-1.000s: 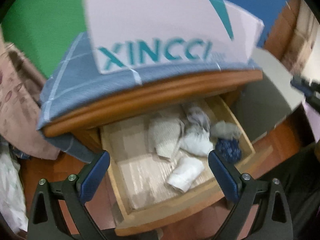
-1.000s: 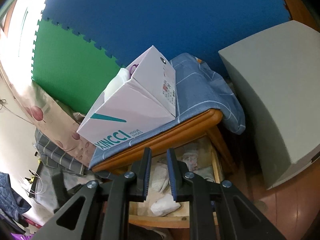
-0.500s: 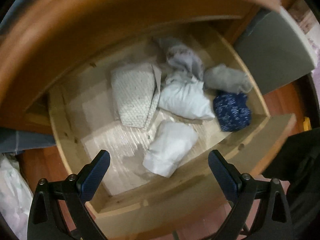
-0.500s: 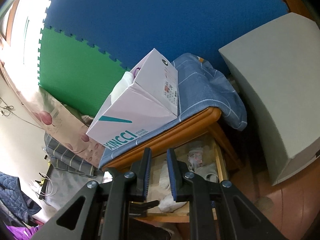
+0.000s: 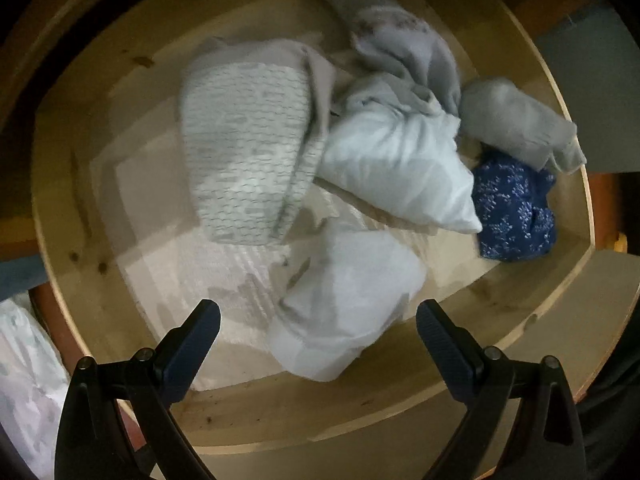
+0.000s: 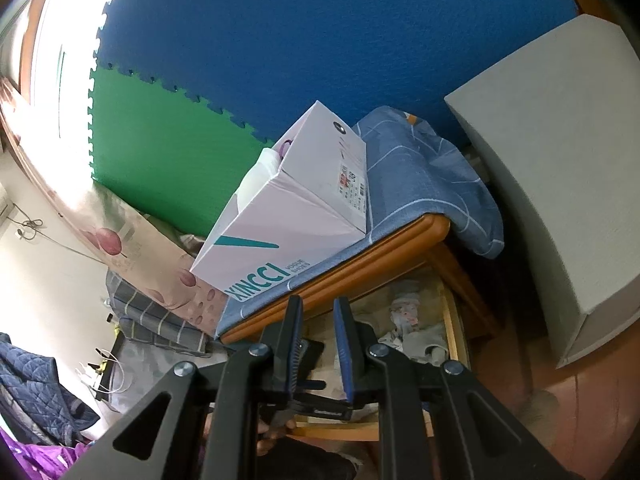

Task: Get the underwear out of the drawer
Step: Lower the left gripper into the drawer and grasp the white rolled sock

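Note:
The open wooden drawer (image 5: 320, 412) fills the left wrist view from above. Several folded pieces of underwear lie in it: a white roll (image 5: 348, 300) nearest me, a white piece (image 5: 400, 168), a grey-patterned one (image 5: 244, 148), a grey one (image 5: 516, 120) and a dark blue flowered one (image 5: 516, 208). My left gripper (image 5: 318, 308) points down with its jaws wide open, straddling the white roll without touching it. My right gripper (image 6: 319, 302) hovers outside the drawer (image 6: 450, 332), its jaws a narrow gap apart and holding nothing.
On the nightstand's blue cloth (image 6: 420, 184) stands a white shoe box (image 6: 288, 224). A grey block (image 6: 560, 200) stands on the right of the nightstand. Pillows and bedding (image 6: 152, 240) pile up on its left. Blue and green foam mats cover the wall.
My left gripper has tipped downward and sunk into the drawer, so the underwear looks much larger and the shoe box has left its view. The right gripper has hardly moved.

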`<state>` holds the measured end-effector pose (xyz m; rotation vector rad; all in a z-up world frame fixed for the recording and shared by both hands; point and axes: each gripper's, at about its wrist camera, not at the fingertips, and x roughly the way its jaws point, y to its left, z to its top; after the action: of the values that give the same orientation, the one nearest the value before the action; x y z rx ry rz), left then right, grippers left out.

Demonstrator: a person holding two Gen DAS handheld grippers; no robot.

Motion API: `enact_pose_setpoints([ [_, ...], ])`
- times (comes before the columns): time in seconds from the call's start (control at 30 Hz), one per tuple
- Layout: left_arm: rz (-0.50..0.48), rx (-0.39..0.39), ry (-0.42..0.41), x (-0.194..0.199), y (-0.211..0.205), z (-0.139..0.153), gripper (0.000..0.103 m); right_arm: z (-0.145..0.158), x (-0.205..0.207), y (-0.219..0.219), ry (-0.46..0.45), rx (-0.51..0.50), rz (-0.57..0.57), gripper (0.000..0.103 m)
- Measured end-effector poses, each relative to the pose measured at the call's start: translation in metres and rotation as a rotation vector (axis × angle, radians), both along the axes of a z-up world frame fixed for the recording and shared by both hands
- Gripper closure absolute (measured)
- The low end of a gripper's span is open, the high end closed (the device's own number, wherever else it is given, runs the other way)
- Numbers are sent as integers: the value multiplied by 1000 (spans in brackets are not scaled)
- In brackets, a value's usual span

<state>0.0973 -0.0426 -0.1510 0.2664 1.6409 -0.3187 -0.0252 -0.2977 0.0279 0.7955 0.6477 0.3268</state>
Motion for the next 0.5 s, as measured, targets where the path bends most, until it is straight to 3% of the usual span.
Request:
enact_pose_setpoints([
  [0.1,-19,5,45,4,-4,-9,6,-2,0,-2,3,25,0,85],
  [0.2,-51,-4,147,4,-9,-24,6,-3,0,-6,5,42,-5,85],
  [0.33,-67,-33,200,4,-12,-32,6,-3,0,-8,6,54,-10,85],
  [0.5,-48,-67,247,3,-12,-44,17,-5,1,-7,14,58,-7,85],
])
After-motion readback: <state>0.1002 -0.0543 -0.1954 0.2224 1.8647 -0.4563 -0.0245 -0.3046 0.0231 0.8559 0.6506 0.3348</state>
